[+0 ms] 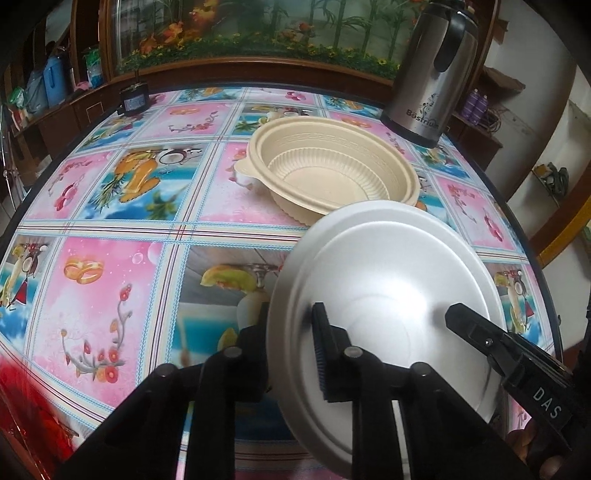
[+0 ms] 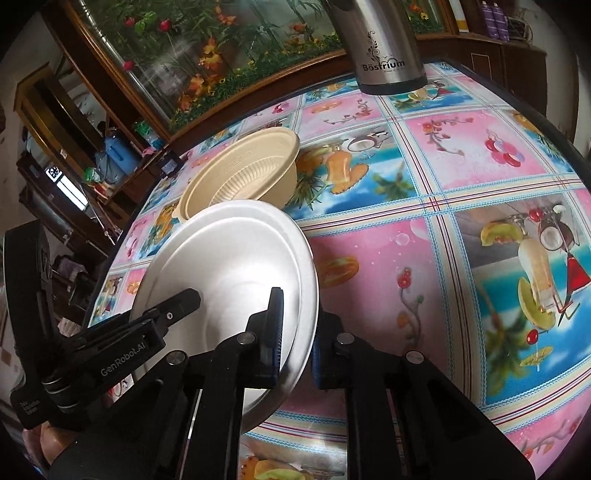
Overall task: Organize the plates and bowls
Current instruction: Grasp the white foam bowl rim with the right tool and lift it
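Tablecloth [image 1: 110, 280]: glossy, pink and blue squares printed with fruit, flowers, drinks. Steel thermos jug [image 1: 430, 74], black handle, lettering on its body, upright near far edge. Small dark box [image 1: 133, 99] at far left edge. Flower-and-bamboo mural [image 1: 258, 33] behind. Blue jug [image 1: 55, 79] on side shelf.

So both grippers [image 1: 291, 354] [image 2: 295, 332] sit on the plate's [image 1: 388, 273] edges, 2 nested bowls [image 1: 328, 170] just beyond it, flask [image 1: 432, 74] farther back.

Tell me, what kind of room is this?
Probably a home dining or living room: a round table with a colourful fruit-print cover, a steel thermos, and a big fish tank behind.
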Available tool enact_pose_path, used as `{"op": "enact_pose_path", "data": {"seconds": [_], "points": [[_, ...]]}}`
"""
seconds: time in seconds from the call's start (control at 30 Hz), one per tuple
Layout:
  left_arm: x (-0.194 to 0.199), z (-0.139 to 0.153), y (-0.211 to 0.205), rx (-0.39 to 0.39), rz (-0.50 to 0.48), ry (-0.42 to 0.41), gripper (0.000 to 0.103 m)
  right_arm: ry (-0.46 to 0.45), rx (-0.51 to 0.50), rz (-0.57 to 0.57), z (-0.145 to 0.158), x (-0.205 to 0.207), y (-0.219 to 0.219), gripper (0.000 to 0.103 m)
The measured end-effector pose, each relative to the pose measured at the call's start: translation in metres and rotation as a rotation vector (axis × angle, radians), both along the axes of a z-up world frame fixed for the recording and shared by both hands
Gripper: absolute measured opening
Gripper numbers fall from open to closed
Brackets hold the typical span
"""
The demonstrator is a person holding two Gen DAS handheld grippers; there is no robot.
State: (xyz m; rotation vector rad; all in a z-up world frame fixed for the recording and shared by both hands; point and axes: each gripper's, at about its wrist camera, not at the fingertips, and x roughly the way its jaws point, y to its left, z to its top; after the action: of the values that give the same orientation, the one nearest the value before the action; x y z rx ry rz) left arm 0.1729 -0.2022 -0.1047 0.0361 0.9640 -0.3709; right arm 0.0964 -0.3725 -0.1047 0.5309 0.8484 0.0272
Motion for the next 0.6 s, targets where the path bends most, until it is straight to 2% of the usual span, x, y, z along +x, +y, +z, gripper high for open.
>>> {"op": "enact_pose_path", "data": {"seconds": [0.1,0.27,0.6], "points": [[-0.002,0.000,-0.002,-0.002,-0.011,-0.003,0.009,-0.001,0.009,0.000,0.000,0.000,0.000,0.011],[-0.002,0.002,-0.002,-0.006,-0.008,-0.010,0.008,0.006,0.036,-0.005,-0.001,-0.003,0.000,0.011],[-0.024,0.012,0.006,0.036,0.021,-0.073,0.008,-0.013,0.106,-0.015,0.005,-0.013,0.004,0.010]]}}
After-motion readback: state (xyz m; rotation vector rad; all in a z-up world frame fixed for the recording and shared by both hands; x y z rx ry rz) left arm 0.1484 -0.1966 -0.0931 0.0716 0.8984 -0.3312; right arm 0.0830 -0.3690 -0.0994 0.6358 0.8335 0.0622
